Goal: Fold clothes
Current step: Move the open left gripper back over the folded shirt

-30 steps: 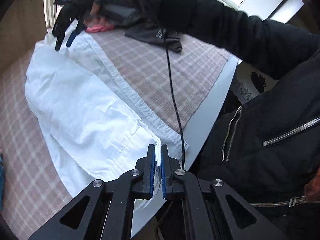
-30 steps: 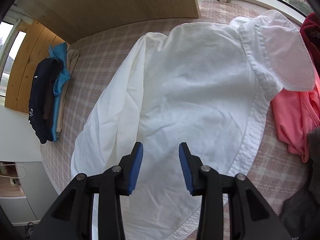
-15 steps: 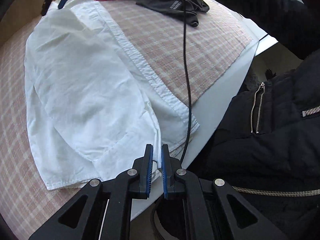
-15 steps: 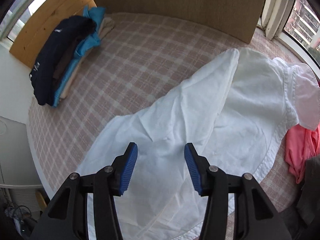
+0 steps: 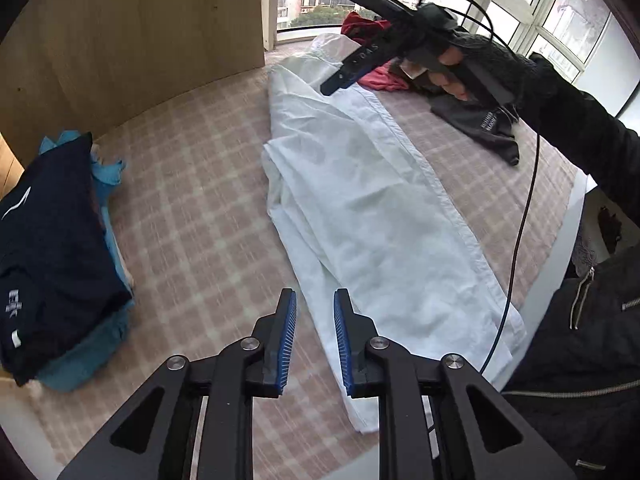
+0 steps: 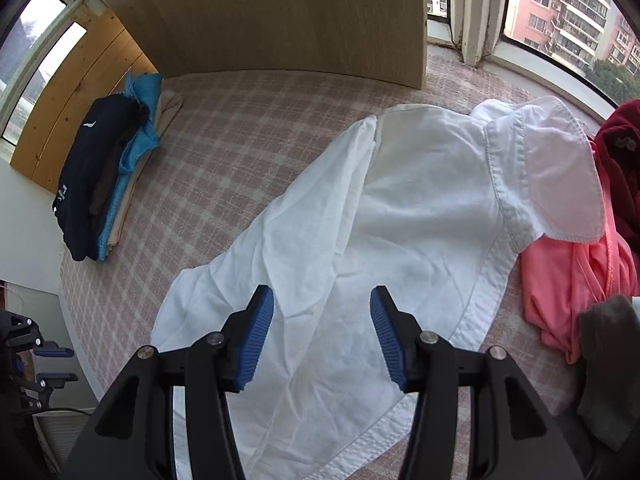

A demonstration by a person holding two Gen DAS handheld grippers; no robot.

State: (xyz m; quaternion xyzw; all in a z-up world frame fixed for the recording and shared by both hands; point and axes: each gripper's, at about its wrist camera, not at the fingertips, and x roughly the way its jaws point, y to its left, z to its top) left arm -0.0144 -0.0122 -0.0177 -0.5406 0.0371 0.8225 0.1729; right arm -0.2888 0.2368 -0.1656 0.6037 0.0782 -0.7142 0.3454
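A white shirt (image 5: 360, 200) lies folded lengthwise on the pink checked table cover (image 5: 192, 184), collar towards the window. My left gripper (image 5: 315, 312) hovers over the shirt's near left edge; its jaws are opening and nothing is between them. In the right wrist view the same white shirt (image 6: 400, 232) spreads below my right gripper (image 6: 322, 312), which is open and empty above the cloth. The right gripper (image 5: 340, 76) also shows in the left wrist view, held by a gloved hand (image 5: 460, 68) over the collar end.
A stack of folded clothes (image 5: 52, 248), dark blue on top, sits at the left by the wooden panel (image 5: 132, 40). Pink (image 6: 560, 280), red (image 6: 620, 160) and grey (image 5: 480, 128) garments lie at the window end. A black cable (image 5: 524, 208) hangs over the table's right edge.
My left gripper has let go of the shirt's hem and swung left, off the table edge to above the cover. Its jaws have parted. My right gripper's jaws have widened a little.
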